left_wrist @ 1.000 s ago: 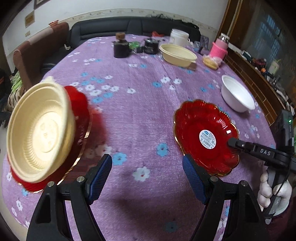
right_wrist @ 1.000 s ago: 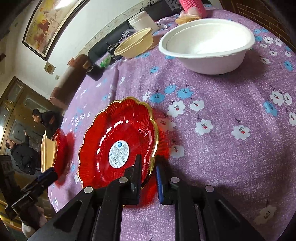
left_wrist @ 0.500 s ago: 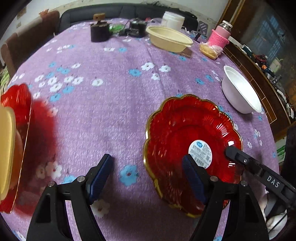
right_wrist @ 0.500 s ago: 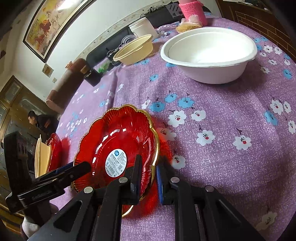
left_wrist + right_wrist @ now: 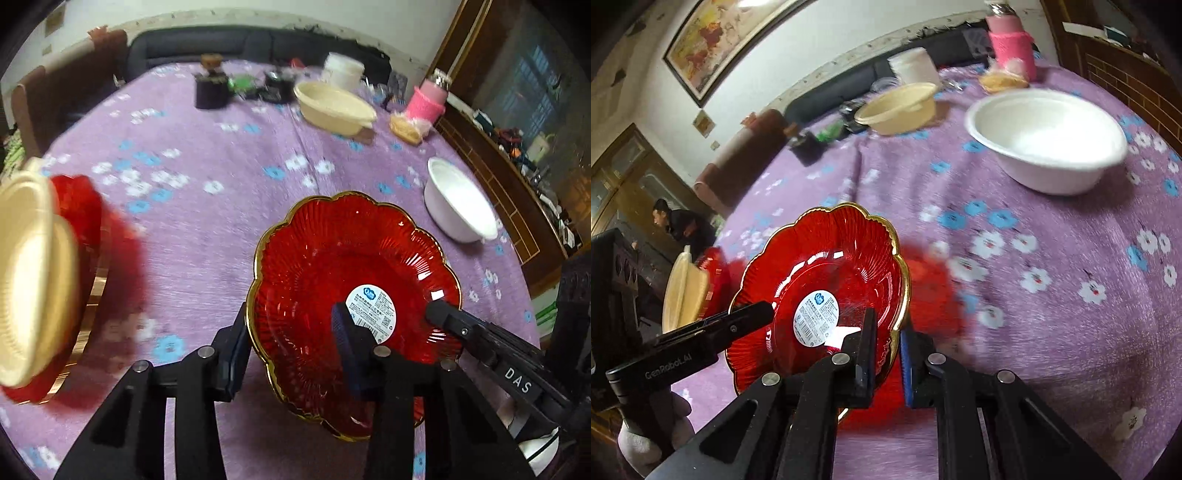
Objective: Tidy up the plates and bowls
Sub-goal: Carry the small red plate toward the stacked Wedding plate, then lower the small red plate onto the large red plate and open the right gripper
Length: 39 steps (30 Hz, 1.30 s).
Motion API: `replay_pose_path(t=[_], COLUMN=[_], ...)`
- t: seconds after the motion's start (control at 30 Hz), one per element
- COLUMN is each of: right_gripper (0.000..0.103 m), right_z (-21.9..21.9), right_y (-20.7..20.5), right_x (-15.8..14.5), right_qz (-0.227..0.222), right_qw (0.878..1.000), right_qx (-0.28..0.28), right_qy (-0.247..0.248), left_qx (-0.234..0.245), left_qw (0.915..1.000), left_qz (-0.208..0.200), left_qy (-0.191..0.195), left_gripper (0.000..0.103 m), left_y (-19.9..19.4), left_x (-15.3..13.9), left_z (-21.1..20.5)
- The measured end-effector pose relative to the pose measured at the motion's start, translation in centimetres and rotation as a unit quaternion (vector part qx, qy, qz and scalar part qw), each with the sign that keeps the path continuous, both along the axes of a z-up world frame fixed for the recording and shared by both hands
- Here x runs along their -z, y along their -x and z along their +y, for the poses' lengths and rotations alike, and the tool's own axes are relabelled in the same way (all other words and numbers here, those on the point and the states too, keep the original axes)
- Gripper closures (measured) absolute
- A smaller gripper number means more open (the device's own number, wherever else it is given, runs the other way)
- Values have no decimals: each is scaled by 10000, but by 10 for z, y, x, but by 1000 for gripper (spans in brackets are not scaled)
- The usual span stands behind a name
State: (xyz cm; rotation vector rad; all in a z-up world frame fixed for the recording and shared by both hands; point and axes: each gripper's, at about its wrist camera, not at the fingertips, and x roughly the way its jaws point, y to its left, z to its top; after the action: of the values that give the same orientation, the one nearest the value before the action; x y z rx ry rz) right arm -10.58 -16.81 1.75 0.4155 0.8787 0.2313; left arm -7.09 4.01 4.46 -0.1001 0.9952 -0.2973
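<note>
A red scalloped plate with a gold rim and a white label (image 5: 332,266) (image 5: 827,280) is held tilted above the purple tablecloth. My right gripper (image 5: 888,354) is shut on its near rim; it also shows in the left wrist view (image 5: 443,314). My left gripper (image 5: 291,347) is open and straddles the plate's opposite rim, one finger under it and one inside; it shows in the right wrist view (image 5: 753,314). A cream bowl (image 5: 26,280) rests in a second red plate (image 5: 88,236) at the left.
A white bowl (image 5: 458,206) (image 5: 1049,136) sits at the right. A cream bowl (image 5: 332,109), a white tub (image 5: 343,70), a pink flask (image 5: 428,99), a dark jar (image 5: 210,92) and snacks stand at the far edge. Chairs and a sofa ring the table.
The red plate has risen and tilted in my right gripper. My left gripper has moved right from the cream bowl stack and now spans the plate's rim, narrower than before.
</note>
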Motion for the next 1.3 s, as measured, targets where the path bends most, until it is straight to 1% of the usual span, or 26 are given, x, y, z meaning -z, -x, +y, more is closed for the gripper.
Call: replay_pose_path(t=[0.1,0.2,0.27,0.4,0.5,0.57,0.7,0.93,1.07,1.23,1.3], right_gripper=[91,91,91,91,90,90,90,90,89,88,86], right_z=[19,48,70,124,171,197,230,248,253,258,259], right_y=[-2,-14,-24,-49,-67,-75,-84,-89,-87,-82,-80], right_x=[-16,-34,-47,-69,-75,-73,-62,-47,-47,-50,-50], right_qz=[-138,-270,-374,-575,-539,-499,-361,-233,-282,-450,-536], right_qw=[9998,9988,9976,9932,9889,9863,9834,9810,9802,9796,9793], right_qx=[-165,-420,-586,-1015,-1385,-1570,-1773,-1901,-1914,-1886,-1859], right_qy=[-14,-23,-72,-37,-1,47,151,319,424,536,594], left_qx=[-180,-429,-649,-1184,-1554,-1720,-1887,-1910,-1893,-2003,-2062], left_qw=[9996,9974,9950,9890,9839,9815,9787,9777,9774,9723,9709], left_qz=[-197,-455,-607,-622,-522,-426,-276,-146,-210,-546,-636], left_qy=[-98,-349,-457,-636,-711,-726,-765,-856,-922,-1076,-1036], left_gripper=[62,62,61,60,59,59,59,58,56,40,36], left_y=[7,12,12,5,0,0,0,0,5,17,22], left_x=[-16,-37,-52,-68,-67,-62,-49,-31,-30,-46,-50], left_z=[18,42,66,119,155,173,197,210,210,212,216])
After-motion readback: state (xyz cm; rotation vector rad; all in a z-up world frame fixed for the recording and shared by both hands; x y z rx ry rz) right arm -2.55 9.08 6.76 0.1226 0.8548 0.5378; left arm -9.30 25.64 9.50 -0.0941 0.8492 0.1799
